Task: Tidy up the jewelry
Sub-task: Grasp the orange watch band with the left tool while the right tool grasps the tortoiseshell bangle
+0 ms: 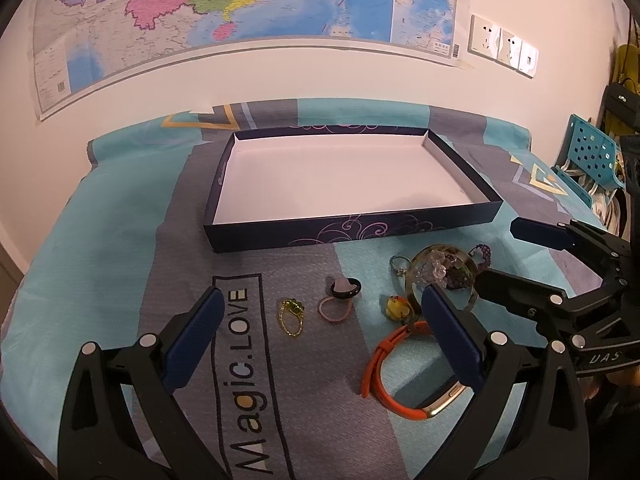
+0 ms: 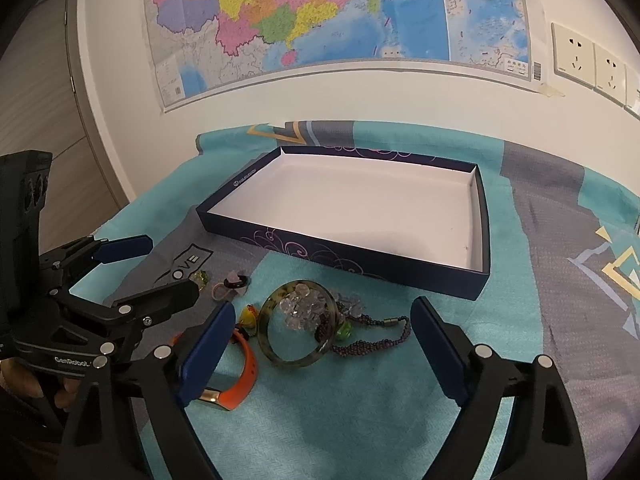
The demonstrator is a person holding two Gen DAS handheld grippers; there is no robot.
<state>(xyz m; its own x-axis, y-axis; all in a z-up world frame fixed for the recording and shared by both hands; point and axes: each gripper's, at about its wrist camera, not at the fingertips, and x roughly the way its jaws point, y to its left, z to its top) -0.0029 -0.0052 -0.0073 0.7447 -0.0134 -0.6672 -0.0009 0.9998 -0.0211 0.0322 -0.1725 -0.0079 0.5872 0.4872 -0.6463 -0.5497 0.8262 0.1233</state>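
A shallow dark-blue box with a bare white floor lies on the cloth; it also shows in the right wrist view. In front of it lie a gold ring with a green stone, a pink ring, a black-and-pink ring, a small yellow charm, an orange-strapped watch, a mottled bangle with clear crystal beads, and a purple beaded strand. My left gripper is open above the rings. My right gripper is open around the bangle area.
The teal and grey cloth with "Magic.LOVE" lettering covers the surface up to the wall. A map and wall sockets are behind. A blue perforated chair stands at the right, a door at the left.
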